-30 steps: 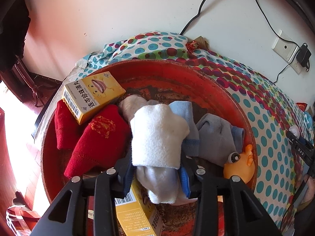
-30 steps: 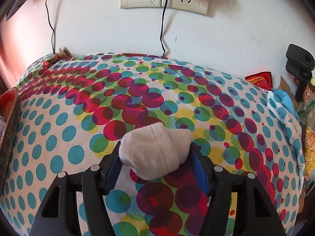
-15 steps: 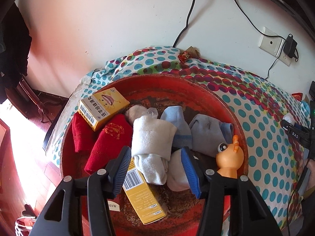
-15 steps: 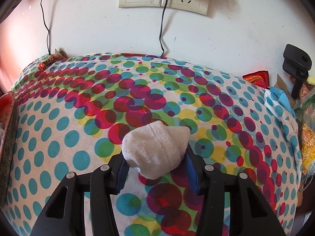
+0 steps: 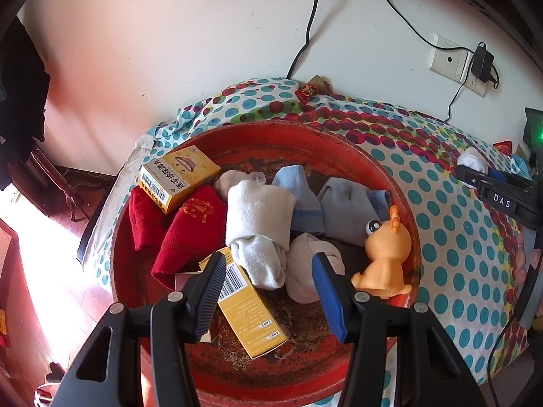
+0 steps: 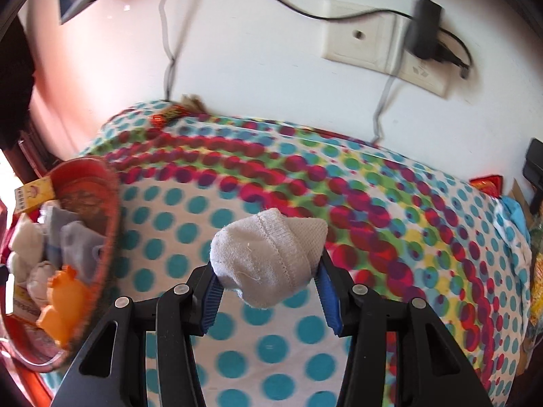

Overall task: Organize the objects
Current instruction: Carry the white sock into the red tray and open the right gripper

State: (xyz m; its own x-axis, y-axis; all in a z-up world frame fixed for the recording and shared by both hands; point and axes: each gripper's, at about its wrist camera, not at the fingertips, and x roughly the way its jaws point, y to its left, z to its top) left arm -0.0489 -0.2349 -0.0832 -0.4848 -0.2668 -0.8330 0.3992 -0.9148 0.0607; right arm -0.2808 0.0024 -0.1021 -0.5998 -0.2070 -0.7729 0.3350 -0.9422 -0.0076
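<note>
A spotty cloth covers the tabletop. The right gripper is clamped on a white sock — held lightly, it might slip. The left gripper hangs apart over the red basin.

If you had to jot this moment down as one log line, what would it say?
left gripper: open above red basin | right gripper: shut on white sock over dotted cloth | basin: socks, boxes, orange toy

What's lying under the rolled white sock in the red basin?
The rolled white sock in the red basin lies over one end of a yellow box and another white sock; anything beneath is hidden.
</note>
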